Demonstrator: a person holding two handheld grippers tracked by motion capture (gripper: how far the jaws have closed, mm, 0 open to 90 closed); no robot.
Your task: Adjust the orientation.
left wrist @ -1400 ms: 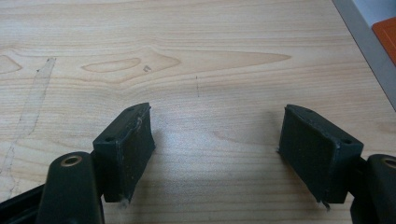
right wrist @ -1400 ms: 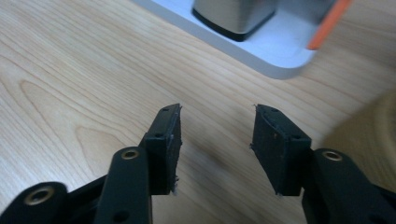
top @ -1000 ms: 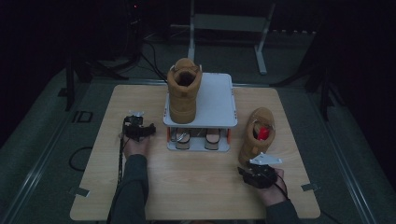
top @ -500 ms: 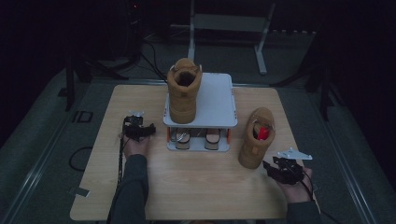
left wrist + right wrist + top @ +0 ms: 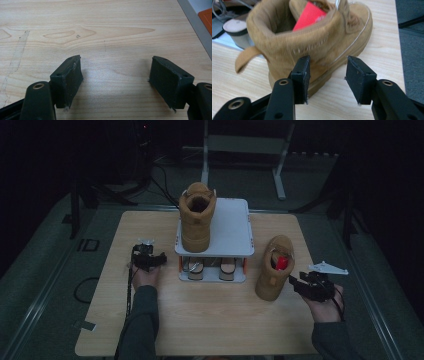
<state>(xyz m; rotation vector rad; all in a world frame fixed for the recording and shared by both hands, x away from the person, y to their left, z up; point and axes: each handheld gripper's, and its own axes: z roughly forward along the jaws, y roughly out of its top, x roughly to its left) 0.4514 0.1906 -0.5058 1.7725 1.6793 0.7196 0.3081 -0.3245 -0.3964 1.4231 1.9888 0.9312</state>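
Tan suede marks the boot (image 5: 272,270) standing at the lower right of the high view, a red insert (image 5: 281,263) in its mouth; the right gripper (image 5: 300,285) hovers just beside it, jaws parted and empty. At left, the left gripper (image 5: 151,261) sits with its jaws spread over the bare wooden table (image 5: 210,320). Farther up, at centre, a white rack (image 5: 235,227) carries a second boot (image 5: 196,217), with sandals (image 5: 210,267) beneath.
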